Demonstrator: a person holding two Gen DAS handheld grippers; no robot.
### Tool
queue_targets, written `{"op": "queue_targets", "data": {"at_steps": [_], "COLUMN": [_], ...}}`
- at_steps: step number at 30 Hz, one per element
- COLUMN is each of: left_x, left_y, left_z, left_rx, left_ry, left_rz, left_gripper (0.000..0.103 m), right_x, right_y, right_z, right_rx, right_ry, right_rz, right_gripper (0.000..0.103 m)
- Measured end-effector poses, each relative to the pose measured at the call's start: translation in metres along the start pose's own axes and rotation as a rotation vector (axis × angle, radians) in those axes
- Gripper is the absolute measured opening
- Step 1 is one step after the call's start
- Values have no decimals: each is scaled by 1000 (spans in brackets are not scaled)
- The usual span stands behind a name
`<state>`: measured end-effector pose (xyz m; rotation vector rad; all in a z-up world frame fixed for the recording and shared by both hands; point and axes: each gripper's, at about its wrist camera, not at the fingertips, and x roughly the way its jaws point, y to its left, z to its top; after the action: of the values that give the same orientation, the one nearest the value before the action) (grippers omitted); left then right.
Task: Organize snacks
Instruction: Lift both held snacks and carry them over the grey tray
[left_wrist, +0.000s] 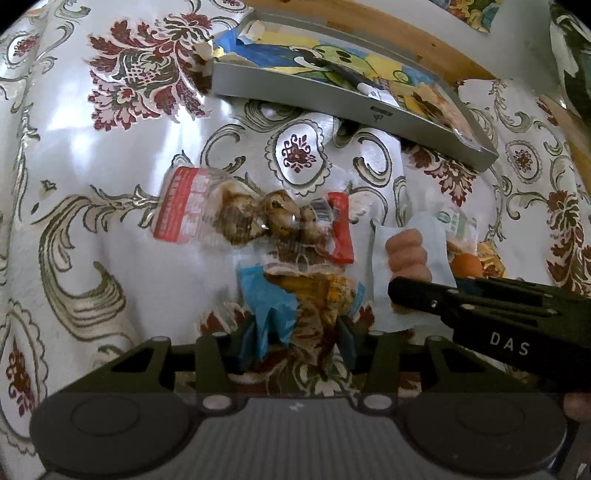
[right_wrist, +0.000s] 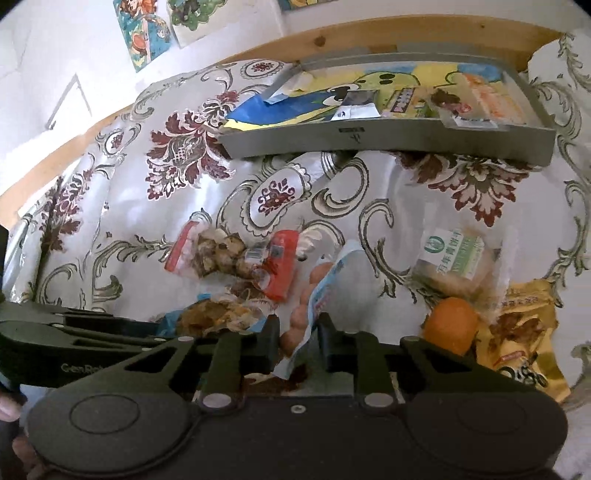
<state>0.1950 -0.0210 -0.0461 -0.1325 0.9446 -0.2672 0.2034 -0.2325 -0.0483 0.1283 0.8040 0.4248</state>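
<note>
My left claw (left_wrist: 301, 332) is closed down on a clear snack pkt with blue ends (left_wrist: 295, 299); brown crumbly stuff inside, print unreadable, and its near end drops behind the claw body. My right claw (right_wrist: 295, 339) pinches the near edge of a white-and-pale-blue sausage pkt (right_wrist: 314, 295). Fingers are narrow on it but the actual contact is partly hidden by the film, and the pkt's near tip is cut off by the claw.

From the left cam the right claw comes in at 4 o'clock, with its arm covering the lower half of the sausage pkt. From the right cam the left claw sits at 9 o'clock, hiding most of the blue-ended pkt.

At 12 o'clock from the left claw, touching the blue-ended pkt, lies a clear pkt with red ends (left_wrist: 255, 218), brown lumps inside, barcode too blurred to read. From the right claw at 2 o'clock: an orange ball-shaped thing (right_wrist: 450, 325), can't say fruit or wrapped snack, with a green-label pkt (right_wrist: 454, 262) just beyond it and a yellow pkt (right_wrist: 524, 343) at 3 o'clock, its far side cut by the frame edge.

Farther out at 12 o'clock the grey tray (right_wrist: 406, 142) sits on the floral-cloth worktop (left_wrist: 110, 184), with a cartoon liner, a few flat pkts inside, too small to identify. Tray's back wall meets a wood edge (right_wrist: 369, 33).
</note>
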Motion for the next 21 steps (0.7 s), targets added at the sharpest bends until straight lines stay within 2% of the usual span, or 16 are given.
{"op": "queue_targets", "data": {"at_steps": [14,21], "left_x": [-33,-50], "left_y": [-15,-24], "left_z": [0,9], "left_rx": [10,12], "left_ry": [-53,-100], "left_rz": [18,29], "left_gripper": [49,49], "right_x": [-31,-52], "right_y": [15,13], "right_z": [-3,3], "right_rx": [-67,-42], "right_ry": [-74,-132], "right_rz": [-47,-52], "right_gripper": [19,16]}}
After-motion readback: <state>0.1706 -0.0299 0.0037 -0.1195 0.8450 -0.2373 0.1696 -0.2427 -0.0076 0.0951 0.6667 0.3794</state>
